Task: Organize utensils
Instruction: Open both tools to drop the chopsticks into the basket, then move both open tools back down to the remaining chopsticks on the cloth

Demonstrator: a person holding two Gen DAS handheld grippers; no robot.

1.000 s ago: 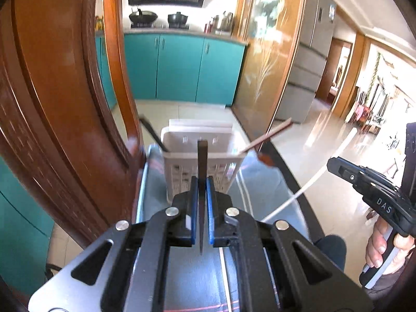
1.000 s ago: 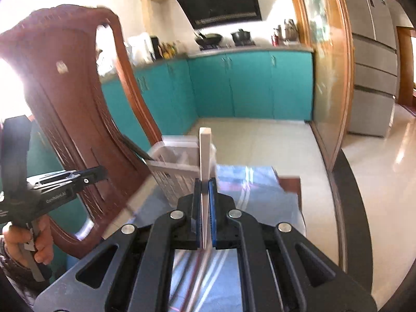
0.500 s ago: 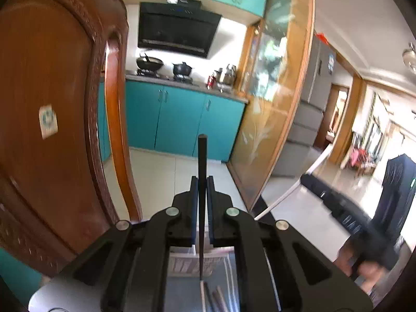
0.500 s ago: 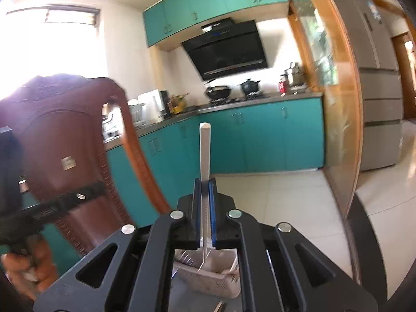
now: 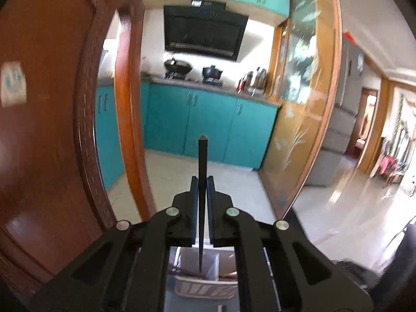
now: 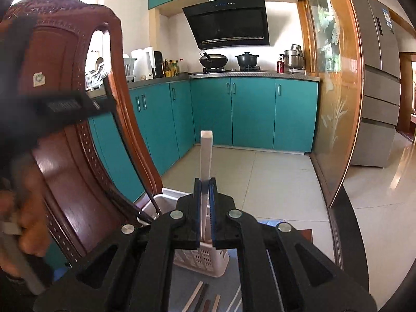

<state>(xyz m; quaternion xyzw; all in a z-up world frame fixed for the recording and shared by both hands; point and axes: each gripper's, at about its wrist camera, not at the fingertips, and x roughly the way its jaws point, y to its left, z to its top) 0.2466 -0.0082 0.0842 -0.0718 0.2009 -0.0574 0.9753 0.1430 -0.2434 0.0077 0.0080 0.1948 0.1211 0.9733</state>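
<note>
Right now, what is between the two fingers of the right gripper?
A white chopstick, clamped upright, over the white basket; the right wrist view shows it.

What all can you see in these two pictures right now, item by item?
Black chopstick: one, black, upright, clamped in the left tool.
White chopstick: one, white, upright, clamped in the right tool.
Basket: one, white, perforated, on the striped cloth under both tools.
Loose chopsticks: several, pale and dark, lying on the cloth near the basket.
Chair: one, red-brown wood, left of the basket.
Cabinets: teal, along the far wall.
Left tool: black, shut.
Right tool: black, shut.
Hand: one, at the left edge of the right view.
</note>
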